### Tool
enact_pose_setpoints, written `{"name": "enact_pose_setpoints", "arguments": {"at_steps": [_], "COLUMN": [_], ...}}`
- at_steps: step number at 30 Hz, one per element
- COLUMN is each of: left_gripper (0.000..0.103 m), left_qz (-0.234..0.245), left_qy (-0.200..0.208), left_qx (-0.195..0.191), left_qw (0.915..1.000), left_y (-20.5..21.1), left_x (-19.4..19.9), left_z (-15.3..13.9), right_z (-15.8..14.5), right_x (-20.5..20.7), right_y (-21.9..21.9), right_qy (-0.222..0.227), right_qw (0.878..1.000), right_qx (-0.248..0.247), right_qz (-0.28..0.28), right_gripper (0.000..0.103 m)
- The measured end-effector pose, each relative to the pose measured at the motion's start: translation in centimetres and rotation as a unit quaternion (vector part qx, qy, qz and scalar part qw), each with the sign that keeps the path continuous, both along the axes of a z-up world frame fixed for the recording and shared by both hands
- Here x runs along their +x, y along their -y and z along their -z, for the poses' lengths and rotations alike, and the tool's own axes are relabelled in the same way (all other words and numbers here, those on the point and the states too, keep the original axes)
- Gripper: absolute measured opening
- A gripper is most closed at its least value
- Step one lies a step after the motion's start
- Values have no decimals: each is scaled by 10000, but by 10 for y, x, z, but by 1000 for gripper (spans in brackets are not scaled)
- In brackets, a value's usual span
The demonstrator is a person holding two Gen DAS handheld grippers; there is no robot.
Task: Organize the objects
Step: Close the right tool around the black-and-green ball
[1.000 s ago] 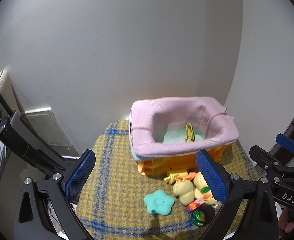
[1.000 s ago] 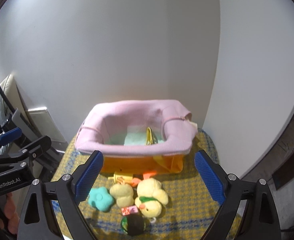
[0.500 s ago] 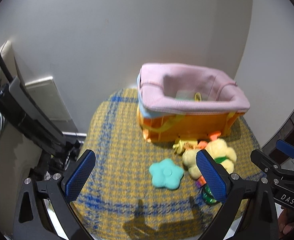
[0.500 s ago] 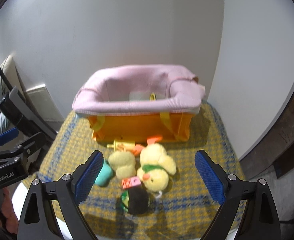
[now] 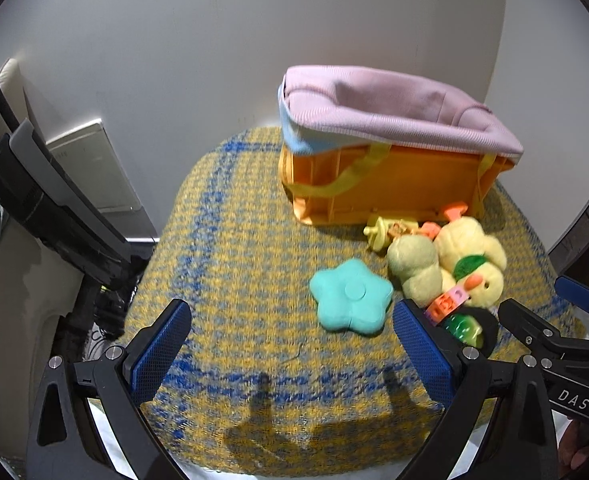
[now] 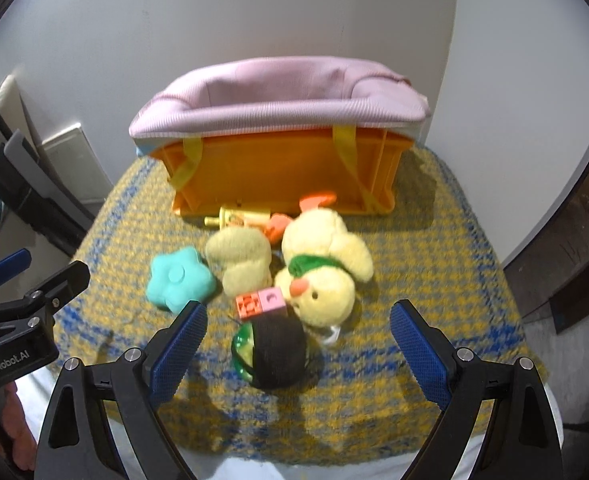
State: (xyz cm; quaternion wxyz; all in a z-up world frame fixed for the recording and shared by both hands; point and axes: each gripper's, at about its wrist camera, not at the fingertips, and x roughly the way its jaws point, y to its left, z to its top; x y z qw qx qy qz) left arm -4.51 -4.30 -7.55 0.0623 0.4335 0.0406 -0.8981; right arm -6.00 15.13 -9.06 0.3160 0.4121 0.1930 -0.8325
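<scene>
- Your left gripper [image 5: 292,354] is spread wide with nothing between its blue pads; it hangs above the near part of the yellow-and-blue woven mat [image 5: 230,248].
- The teal star cushion [image 5: 350,296] lies just ahead of that gripper, nearer its right finger than its left, flat on the mat.
- Your right gripper [image 6: 298,350] is likewise spread wide and holds nothing.
- Between and just ahead of its fingers sits the black-and-green round toy [image 6: 272,354], with the pink-and-orange block [image 6: 260,302] touching its far side.
- Beyond them the yellow plush chick [image 6: 322,268] lies beside the pale plush lump [image 6: 240,260], the two touching.
- A yellow-and-orange plastic toy [image 6: 246,216] lies against the foot of the orange bin [image 6: 278,172].
- The bin, with its pink fabric liner [image 6: 278,92], stands at the far edge of the mat, well beyond both grippers.
</scene>
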Motion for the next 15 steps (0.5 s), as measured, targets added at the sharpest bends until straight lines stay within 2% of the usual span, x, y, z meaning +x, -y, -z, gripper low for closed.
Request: {"name": "enact_pose_setpoints", "arguments": {"at_steps": [12, 14, 15], "left_gripper": [103, 103, 103], "left_qz": [-47, -41, -36], "left_qy": [305, 322, 338], "left_qx": [-9, -35, -56], "left_qw": [9995, 9995, 9994], "left_y": [-1, -2, -2], "left_x": [-1, -2, -2], "left_z": [34, 36, 37], "right_z": [40, 47, 50], "right_x": [-3, -4, -5], "right_y": [12, 14, 15], "right_qy": [308, 396, 439], "right_qw": [9991, 9987, 9984], "right_qx": [301, 328, 357], "right_qz": [-55, -72, -73], "right_gripper": [92, 88, 82]}}
